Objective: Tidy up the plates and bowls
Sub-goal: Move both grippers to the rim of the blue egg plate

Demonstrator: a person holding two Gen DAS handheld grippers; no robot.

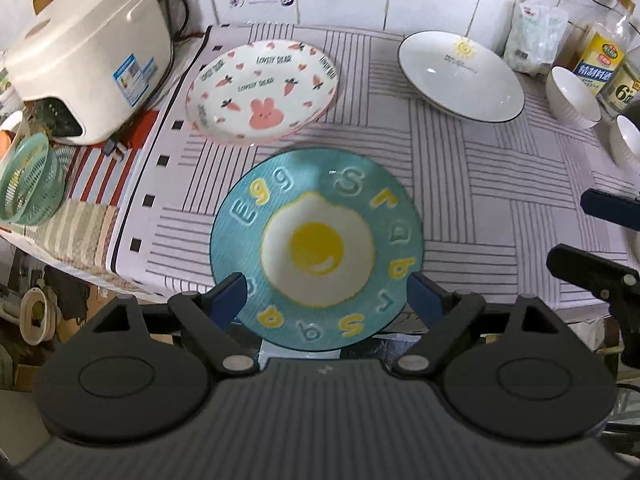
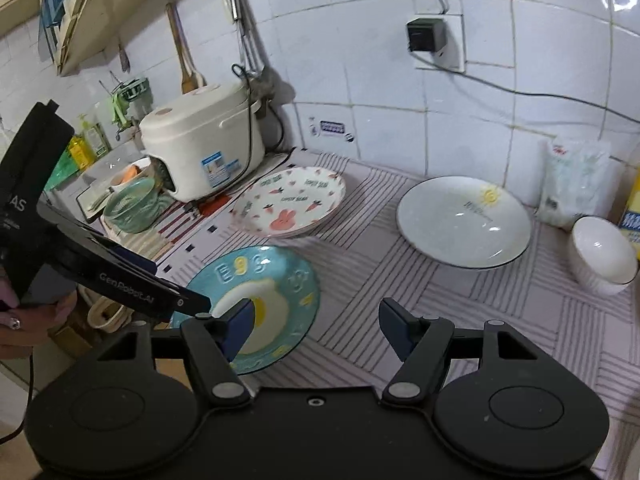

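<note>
The table (image 1: 500,168), under its striped cloth, fills both views. At the upper left of the left wrist view sits the white rice cooker (image 1: 92,56), its cord trailing up the tiled wall, crowding the cloth's left edge.

Three plates lie flat, faces up. The white plate with the sun mark (image 1: 460,76) is at upper right. The bunny plate (image 1: 262,92), printed with carrots, is upper centre, just beside the cooker. The blue egg plate (image 1: 316,248) is lower centre, hanging a little past the table's near edge; being round it has no long axis, and the egg's smiling yolk reads upright to the camera.

The left gripper (image 1: 326,292) hovers over that plate's near rim, blue fingers (image 1: 230,296) spread wide to either side of it, not pressing on it. The right gripper (image 2: 316,330) is open too and empty, one finger over the egg plate's right part in the picture, the other over bare cloth.

A green mesh basket (image 1: 28,184) stands at far left. White bowls (image 1: 572,96) cluster at the right edge, next to oil bottles (image 1: 604,52) and a white bag (image 1: 536,36). Between the three plates the cloth lies bare.
</note>
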